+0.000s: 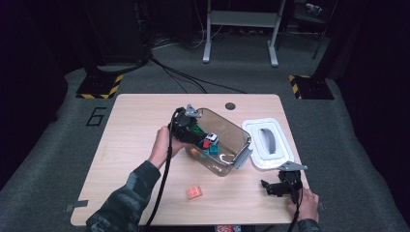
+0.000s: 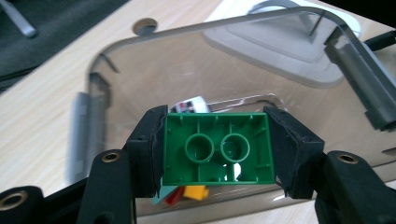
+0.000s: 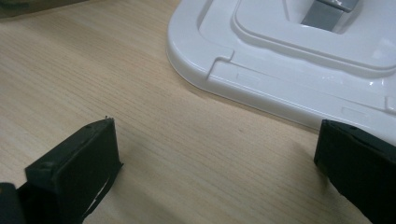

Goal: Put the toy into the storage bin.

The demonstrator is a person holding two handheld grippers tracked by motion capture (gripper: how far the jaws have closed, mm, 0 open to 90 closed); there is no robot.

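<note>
Green brick [image 2: 217, 149] sits clamped between the left gripper's [image 1: 193, 131] pads, hollow underside toward the camera, long axis running jaw to jaw. It hangs over the open mouth of the clear bin [image 1: 241, 133], just above the loose bricks [image 1: 210, 143] inside, with free room below. Right gripper [image 1: 271, 188], jaws wide and empty, rests near the white lid [image 1: 251, 126] on the table [image 1: 130, 125]. 1 orange brick [image 1: 194, 193] lies apart, nearer the left hand.

you've got a white lid [image 1: 268, 143] lying flat beside the tub. an orange brick [image 1: 194, 193] sits alone near your table [image 1: 135, 125] edge.
</note>
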